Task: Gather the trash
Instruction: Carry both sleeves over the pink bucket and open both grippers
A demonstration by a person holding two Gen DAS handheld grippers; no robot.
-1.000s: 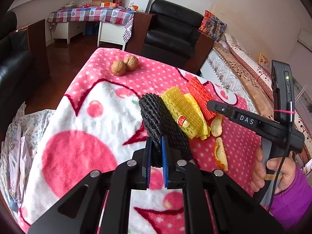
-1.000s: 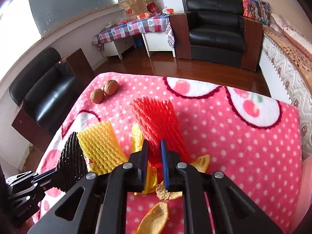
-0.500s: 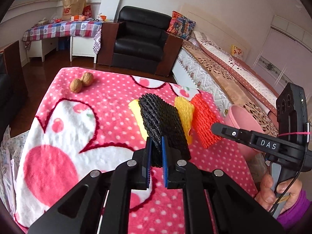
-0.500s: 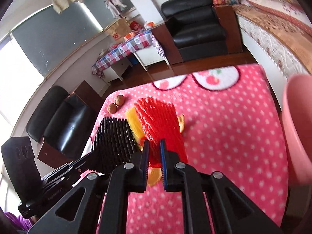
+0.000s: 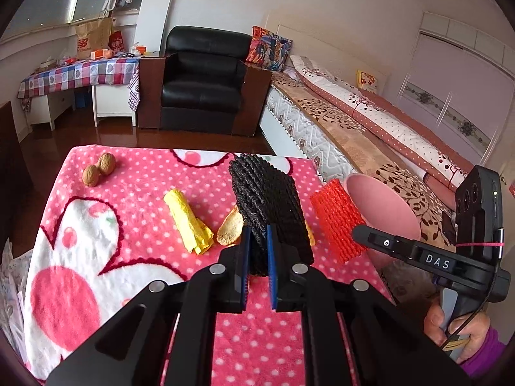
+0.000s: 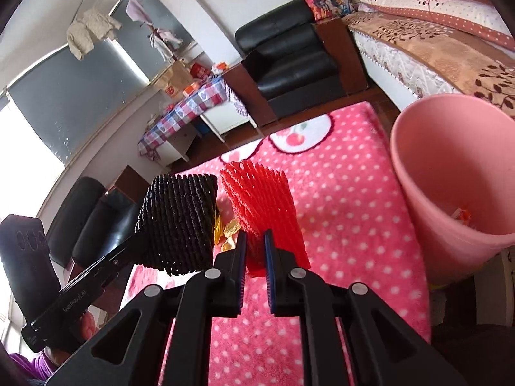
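My left gripper (image 5: 257, 247) is shut on a black foam net sleeve (image 5: 267, 206) and holds it above the pink dotted blanket (image 5: 128, 212). It also shows in the right wrist view (image 6: 180, 222). My right gripper (image 6: 254, 251) is shut on a red foam net sleeve (image 6: 260, 202), seen in the left wrist view (image 5: 338, 218) close to the pink bin (image 5: 383, 206). The pink bin (image 6: 450, 173) stands off the blanket's right edge with some scraps inside. A yellow wrapper (image 5: 188, 222) and orange peel (image 5: 230, 228) lie on the blanket.
Two walnuts (image 5: 98, 169) lie at the blanket's far left corner. A black armchair (image 5: 202, 83) and a table with a checked cloth (image 5: 77, 74) stand behind. A bed (image 5: 370, 122) runs along the right side.
Both grippers have lifted and swung right with their net sleeves. The pink bin has come much closer in the right wrist view. The yellow net sleeve has gone out of view.
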